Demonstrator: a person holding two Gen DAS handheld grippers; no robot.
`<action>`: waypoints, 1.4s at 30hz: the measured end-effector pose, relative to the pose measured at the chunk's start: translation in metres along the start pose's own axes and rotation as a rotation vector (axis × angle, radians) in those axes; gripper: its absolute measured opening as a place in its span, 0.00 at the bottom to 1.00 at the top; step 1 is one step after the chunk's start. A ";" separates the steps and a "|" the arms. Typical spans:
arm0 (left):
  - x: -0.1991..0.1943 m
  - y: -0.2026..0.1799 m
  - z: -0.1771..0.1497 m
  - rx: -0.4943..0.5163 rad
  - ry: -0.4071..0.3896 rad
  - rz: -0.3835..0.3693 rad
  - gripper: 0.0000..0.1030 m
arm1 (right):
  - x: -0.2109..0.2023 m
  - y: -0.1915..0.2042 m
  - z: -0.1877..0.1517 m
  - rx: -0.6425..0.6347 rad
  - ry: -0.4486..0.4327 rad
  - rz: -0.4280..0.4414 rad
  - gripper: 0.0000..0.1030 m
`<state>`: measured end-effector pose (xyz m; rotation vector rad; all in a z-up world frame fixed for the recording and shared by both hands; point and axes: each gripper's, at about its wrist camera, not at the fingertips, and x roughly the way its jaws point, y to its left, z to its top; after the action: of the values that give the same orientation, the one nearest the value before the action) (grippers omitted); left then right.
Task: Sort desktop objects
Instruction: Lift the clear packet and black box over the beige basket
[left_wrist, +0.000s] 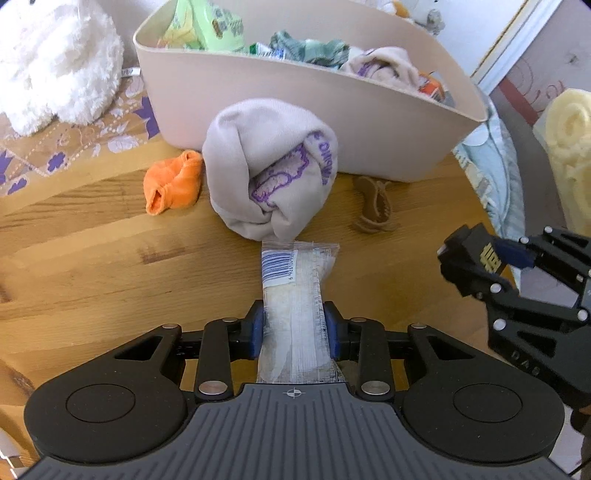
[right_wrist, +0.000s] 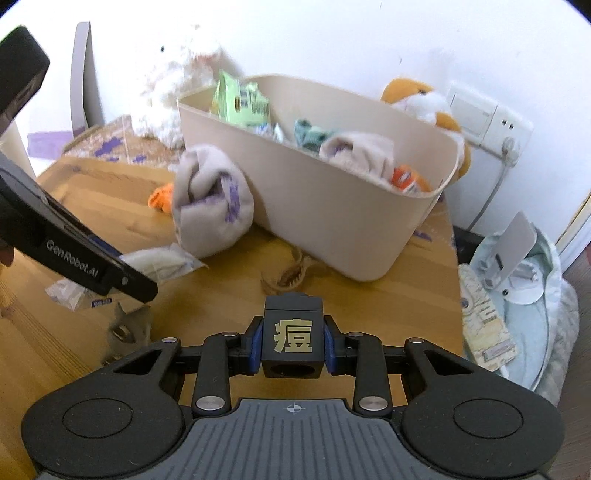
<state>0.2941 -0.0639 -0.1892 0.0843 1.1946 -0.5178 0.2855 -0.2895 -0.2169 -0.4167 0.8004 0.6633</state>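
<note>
Sorted so far, inside the beige plastic oval bin (left_wrist: 258, 92): a green printed snack packet (left_wrist: 207, 26), a crumpled teal cloth (left_wrist: 314, 48), a rolled beige sock with purple print (left_wrist: 384, 66), and an orange-and-white wrapper (left_wrist: 430, 86) at the far end.

In my grasp, two items:
- My left gripper (left_wrist: 294, 328) is closed on a clear plastic sachet with a barcode label (left_wrist: 295, 295); the blue pads press its two long edges and its far end lies low over the desk, just short of the bin.
- My right gripper (right_wrist: 293, 345) is clamped on a black cube bearing a gold character (right_wrist: 293, 334), held above the desk in front of the bin.

Left on the wooden desk (left_wrist: 92, 240):
- a large rolled beige sock with purple lettering (left_wrist: 269, 166), touching the bin's front wall;
- a small orange fabric bundle (left_wrist: 173, 182) just beside it;
- a brown plastic claw hair clip (left_wrist: 373, 205) near the bin;
- in the right wrist view, more clear wrappers (right_wrist: 66, 291) and a grey object, possibly a second clip (right_wrist: 127, 326), partly hidden by my left gripper.

Judgement: roughly half done; both held items still need dropping in.
</note>
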 end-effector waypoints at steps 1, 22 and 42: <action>-0.003 -0.001 0.000 0.007 -0.006 -0.005 0.32 | -0.005 0.000 0.002 -0.002 -0.009 -0.002 0.28; -0.090 0.013 0.053 0.039 -0.280 -0.061 0.31 | -0.052 -0.022 0.080 -0.033 -0.214 -0.064 0.28; -0.066 0.002 0.143 0.022 -0.393 0.013 0.31 | 0.011 -0.037 0.145 -0.069 -0.239 -0.139 0.28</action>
<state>0.4013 -0.0875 -0.0756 0.0073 0.8038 -0.5089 0.3915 -0.2290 -0.1297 -0.4423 0.5182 0.5990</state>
